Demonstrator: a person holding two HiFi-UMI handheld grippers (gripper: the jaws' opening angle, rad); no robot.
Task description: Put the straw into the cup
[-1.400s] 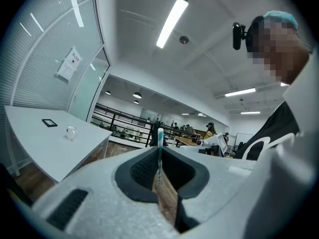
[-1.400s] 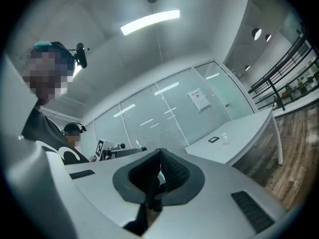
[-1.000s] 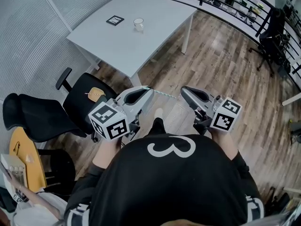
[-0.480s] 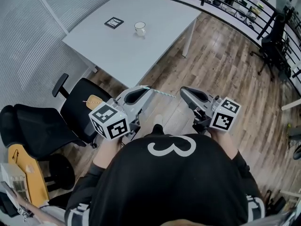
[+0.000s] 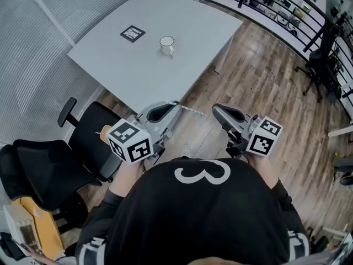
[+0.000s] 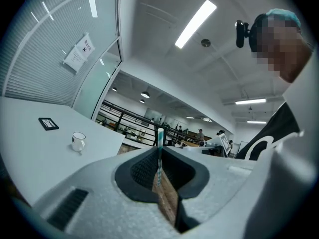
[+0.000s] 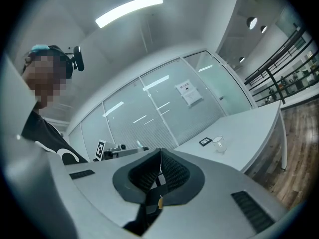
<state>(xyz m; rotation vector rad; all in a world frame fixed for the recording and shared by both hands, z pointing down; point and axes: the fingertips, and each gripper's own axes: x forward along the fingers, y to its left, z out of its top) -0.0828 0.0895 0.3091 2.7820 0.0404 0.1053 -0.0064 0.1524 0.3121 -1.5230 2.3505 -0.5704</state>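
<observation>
A white cup (image 5: 166, 44) stands on the white table (image 5: 182, 21), far ahead of both grippers; it also shows small in the left gripper view (image 6: 78, 141) and the right gripper view (image 7: 218, 144). My left gripper (image 5: 175, 105) is shut on a teal-and-white striped straw (image 5: 193, 111). Seen from that gripper, the straw (image 6: 159, 146) stands upright between the dark pads. My right gripper (image 5: 216, 108) is held level beside the left one, shut, its pads (image 7: 167, 171) meeting on a thin line with nothing between them.
A black-and-white marker tag (image 5: 132, 33) lies on the table left of the cup. Two black office chairs (image 5: 88, 134) (image 5: 41, 167) stand to my left near the table's corner. Wooden floor (image 5: 259, 81) lies ahead. A railing with shelves (image 5: 276, 4) runs along the far right.
The table and cup have come nearer in the head view, and the chairs have slid back to the left. Both grippers keep their pose and grip.
</observation>
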